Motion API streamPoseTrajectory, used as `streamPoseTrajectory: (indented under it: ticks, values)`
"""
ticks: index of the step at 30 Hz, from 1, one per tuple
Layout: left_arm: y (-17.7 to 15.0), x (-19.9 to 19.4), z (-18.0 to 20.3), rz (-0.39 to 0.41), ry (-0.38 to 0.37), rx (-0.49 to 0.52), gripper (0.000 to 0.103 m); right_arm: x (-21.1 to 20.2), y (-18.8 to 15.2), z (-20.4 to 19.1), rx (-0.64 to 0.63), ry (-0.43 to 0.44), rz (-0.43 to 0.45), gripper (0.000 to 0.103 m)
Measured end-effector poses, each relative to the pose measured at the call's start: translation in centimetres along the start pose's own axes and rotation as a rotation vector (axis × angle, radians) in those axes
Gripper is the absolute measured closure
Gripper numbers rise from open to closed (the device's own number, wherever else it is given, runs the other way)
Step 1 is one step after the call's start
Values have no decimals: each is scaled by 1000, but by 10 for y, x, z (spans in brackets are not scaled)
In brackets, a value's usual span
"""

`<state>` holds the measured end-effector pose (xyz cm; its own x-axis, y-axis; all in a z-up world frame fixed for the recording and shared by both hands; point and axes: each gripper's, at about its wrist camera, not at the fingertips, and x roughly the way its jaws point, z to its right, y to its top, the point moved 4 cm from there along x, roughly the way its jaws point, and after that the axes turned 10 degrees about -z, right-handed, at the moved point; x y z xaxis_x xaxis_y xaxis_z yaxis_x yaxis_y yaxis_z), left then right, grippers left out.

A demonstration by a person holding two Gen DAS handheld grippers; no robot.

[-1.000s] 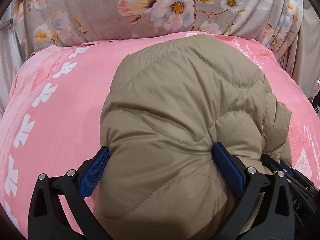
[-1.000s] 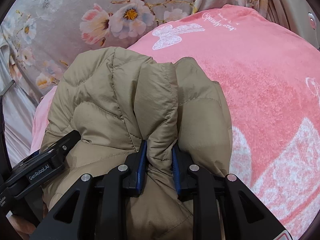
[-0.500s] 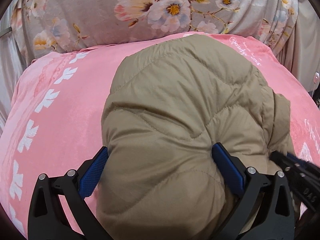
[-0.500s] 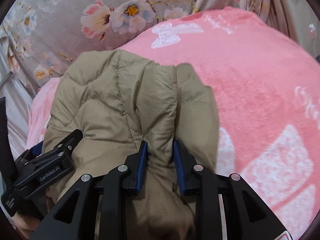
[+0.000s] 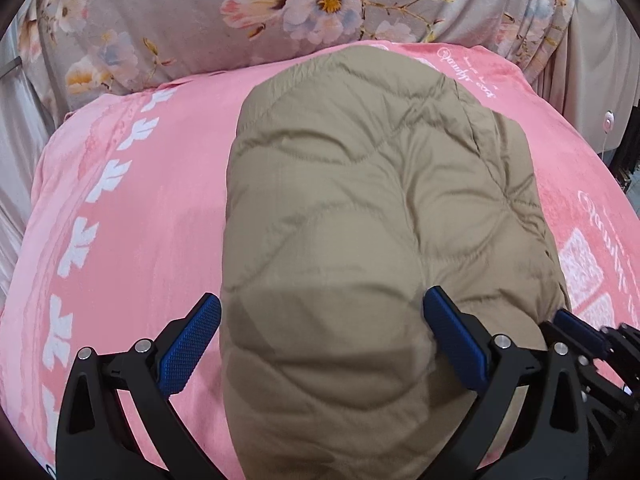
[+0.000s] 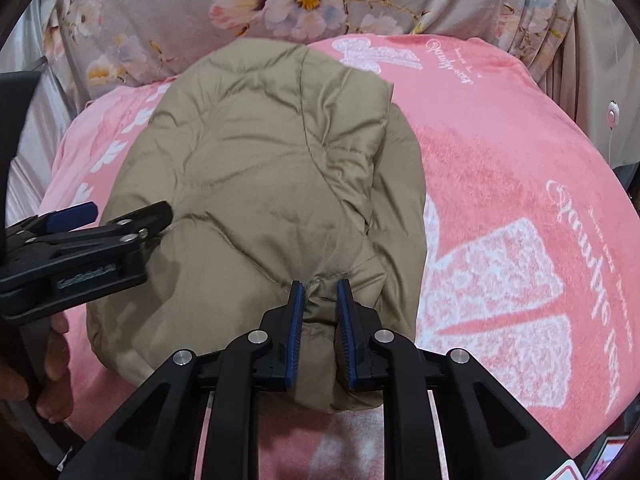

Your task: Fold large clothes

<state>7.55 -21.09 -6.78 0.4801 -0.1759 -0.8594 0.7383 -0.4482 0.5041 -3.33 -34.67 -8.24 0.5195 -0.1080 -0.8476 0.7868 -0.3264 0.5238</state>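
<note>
Two grippers work one khaki quilted jacket (image 5: 380,216), which lies bunched and partly folded on the pink blanket (image 5: 160,200), w/ the floral bedding (image 5: 280,4) behind it. The right gripper (image 6: 320,300) pinches a small ridge of fabric at the near edge; its jaws have just been closing further, and cloth sits squeezed between the blue pads (image 6: 296,320). The left gripper (image 5: 320,324) is spread wide around a fat puffy bulge of the jacket: the left pad stands just clear of the fabric, the right one seems to touch it, so prob. a loose straddle rather than a real grip. Main risk: the right pinch has only a thin nip of slippery shell, so a pull could let it slide out & drop the fold. Second: w/ the left side not clamped, the padded bulk can spring back open or roll off to one side, leaving a lopsided bundle. Third: dragging the jacket may ruck up the blanket underneath. Left gripper's far side is hidden from the right wrist view, so can't confirm contact there.
</note>
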Motion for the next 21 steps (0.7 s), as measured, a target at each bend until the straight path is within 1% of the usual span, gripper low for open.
streamPoseTrajectory:
  ticks: [3,6,13,21]
  values:
    - [-10,1,-2,-21,-18,-2,5,6,-3,-4,-8,-15,-15,87]
    - [-18,5,-2,-23,-20,-1,5,12,-6,-5,-11,-23,-22,87]
    - [-23,11,6,5,34,26,5,21,-10,-8,1,-25,-19,86]
    - [-25,15,8,20,58,31,5,26,-13,-8,4,-23,-8,86]
